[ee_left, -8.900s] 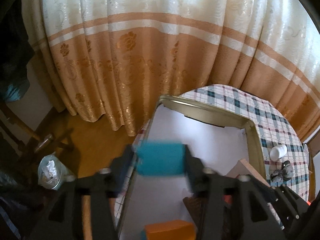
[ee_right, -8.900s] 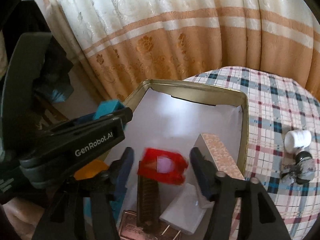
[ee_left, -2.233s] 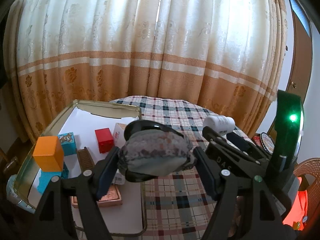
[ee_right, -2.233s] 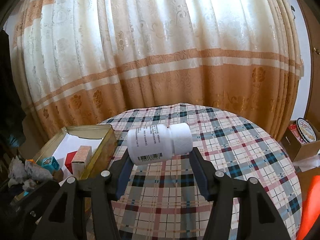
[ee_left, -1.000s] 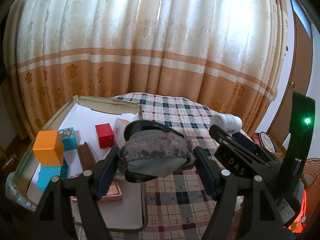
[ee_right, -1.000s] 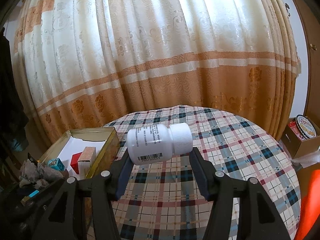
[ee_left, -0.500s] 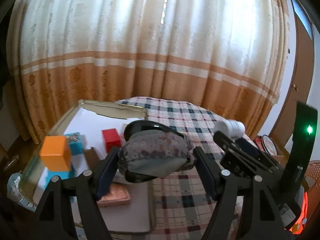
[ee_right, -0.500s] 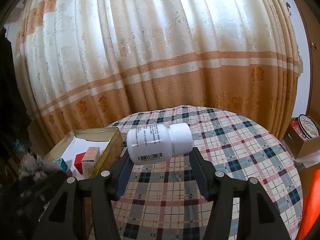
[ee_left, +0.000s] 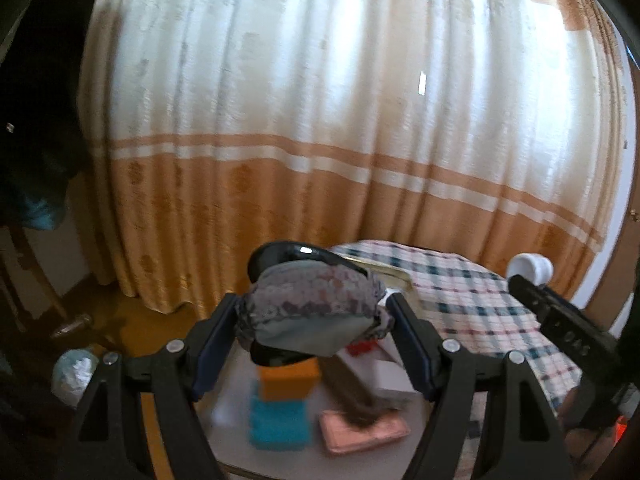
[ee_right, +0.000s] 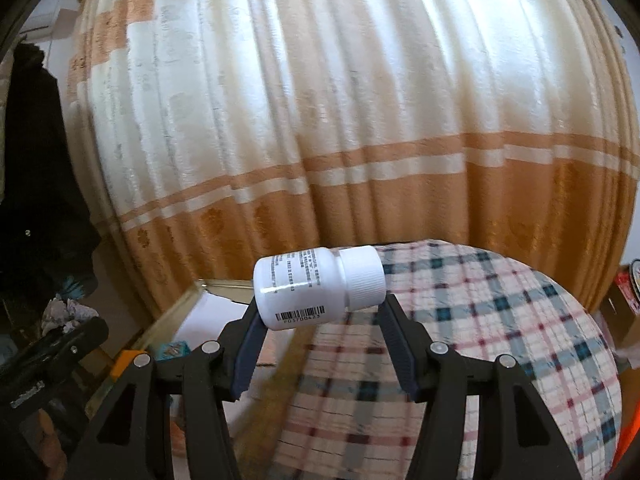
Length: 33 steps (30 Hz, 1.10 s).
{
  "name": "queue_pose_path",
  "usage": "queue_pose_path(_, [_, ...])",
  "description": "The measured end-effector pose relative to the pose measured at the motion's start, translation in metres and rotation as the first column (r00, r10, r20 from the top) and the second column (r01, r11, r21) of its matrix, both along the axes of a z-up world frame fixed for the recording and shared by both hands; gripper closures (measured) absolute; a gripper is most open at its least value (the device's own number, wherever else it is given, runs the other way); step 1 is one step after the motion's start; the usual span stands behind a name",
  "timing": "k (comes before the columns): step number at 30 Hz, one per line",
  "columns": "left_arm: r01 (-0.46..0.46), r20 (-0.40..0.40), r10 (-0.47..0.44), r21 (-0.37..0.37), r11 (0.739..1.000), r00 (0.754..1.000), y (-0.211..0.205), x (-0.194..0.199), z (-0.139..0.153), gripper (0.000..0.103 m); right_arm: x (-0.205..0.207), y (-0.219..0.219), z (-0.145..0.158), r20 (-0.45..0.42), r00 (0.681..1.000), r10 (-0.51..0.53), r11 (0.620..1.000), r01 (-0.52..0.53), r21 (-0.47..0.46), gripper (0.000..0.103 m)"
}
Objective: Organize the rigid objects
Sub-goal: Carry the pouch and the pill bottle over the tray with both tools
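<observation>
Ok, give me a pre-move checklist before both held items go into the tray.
1. Left gripper clamps the grey speckled object: ok.
2. Right gripper clamps the white bottle: ok.
3. Bottle cap on: ok.
4. Tray in view: ok.
5. Free spot in the tray beside the orange block and teal block: cannot tell, blurred.
6. Grippers clear of each other: ok.

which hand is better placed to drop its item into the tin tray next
Left. The left gripper, holding the grey fabric-covered object, is above the tray and its blocks. The right gripper, holding the white bottle, is mostly over the tablecloth.
</observation>
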<state>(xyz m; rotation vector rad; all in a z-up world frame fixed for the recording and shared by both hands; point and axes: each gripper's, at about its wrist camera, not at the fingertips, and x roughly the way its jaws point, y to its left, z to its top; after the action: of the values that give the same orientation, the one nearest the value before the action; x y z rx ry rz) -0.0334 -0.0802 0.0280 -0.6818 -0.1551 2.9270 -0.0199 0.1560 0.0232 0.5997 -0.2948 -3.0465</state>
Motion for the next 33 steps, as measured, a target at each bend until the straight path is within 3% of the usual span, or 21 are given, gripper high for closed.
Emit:
queue_pose_path(17, [-0.007,0.073,0.006,0.007,1.0,0.997,-0.011,-0.051,-0.005,0.028,-0.074,-0.043,-0.004,0.141,0.987,0.082,0.997,-0.082,-0.008,0.044])
queue_pose_path(24, [0.008,0.142,0.001,-0.063,0.998,0.99,0.008,-0.073,-0.011,0.028,-0.102,-0.053,-0.01,0.211,0.973,0.09,0.995,-0.081,-0.051,0.044])
queue_pose_path(28, [0.01,0.184,0.001,-0.058,0.998,0.983,0.011,-0.08,-0.016,0.028,-0.111,-0.056,-0.012,0.239,0.967,0.09,0.995,-0.077,-0.066,0.044])
queue_pose_path(33, [-0.001,0.194,0.02,-0.096,0.995,0.981,0.016,-0.084,-0.018,0.028,-0.118,-0.058,-0.012,0.261,0.962,0.085,0.996,-0.072,-0.059,0.044])
